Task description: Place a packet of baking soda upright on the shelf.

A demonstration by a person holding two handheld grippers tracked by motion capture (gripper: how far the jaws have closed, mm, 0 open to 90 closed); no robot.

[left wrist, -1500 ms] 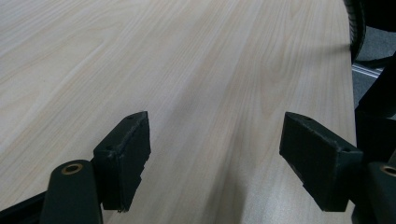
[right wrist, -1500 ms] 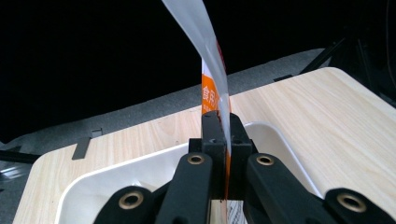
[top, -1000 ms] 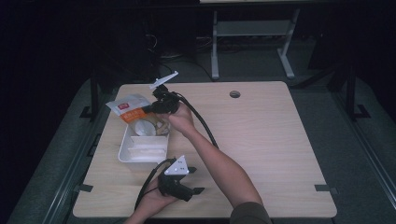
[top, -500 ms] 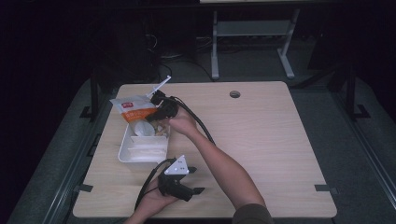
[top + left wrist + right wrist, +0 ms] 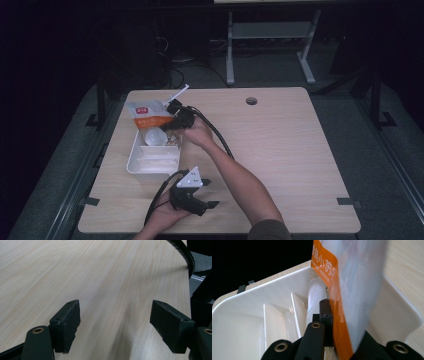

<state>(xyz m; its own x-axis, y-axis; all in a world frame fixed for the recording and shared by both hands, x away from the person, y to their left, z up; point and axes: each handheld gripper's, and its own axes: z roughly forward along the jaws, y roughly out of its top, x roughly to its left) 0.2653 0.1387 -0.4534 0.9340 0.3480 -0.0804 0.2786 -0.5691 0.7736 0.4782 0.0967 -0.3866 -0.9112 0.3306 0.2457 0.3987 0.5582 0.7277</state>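
Nearest to us, our left claw (image 5: 192,197) rests on the near part of the worktop (image 5: 280,150) with its jaws wide apart and nothing between them; in the left gripper view we see bare wood grain between the two black pads. Farther out, our right arm reaches across to the white tray (image 5: 134,159), a divided box standing near the worktop's left edge. Our right claw (image 5: 176,119) is clamped on the orange-and-white pouch (image 5: 146,114), and in the right gripper view the pouch (image 5: 352,290) is pinched flat between the jaws, hanging over the tray's far compartment with the dividers (image 5: 295,312) below it. In the high view the pouch lies tilted against the tray's far end, partly beyond the rim. A white, rounded thing (image 5: 155,136) sits in the tray just beside the claw; we cannot tell what it is. Just beyond the pouch a thin white stick-like thing (image 5: 177,93) lies on the worktop. We judge the grasp done and the pouch at the tray; whether it is going in or coming out we cannot tell, and the release is left.
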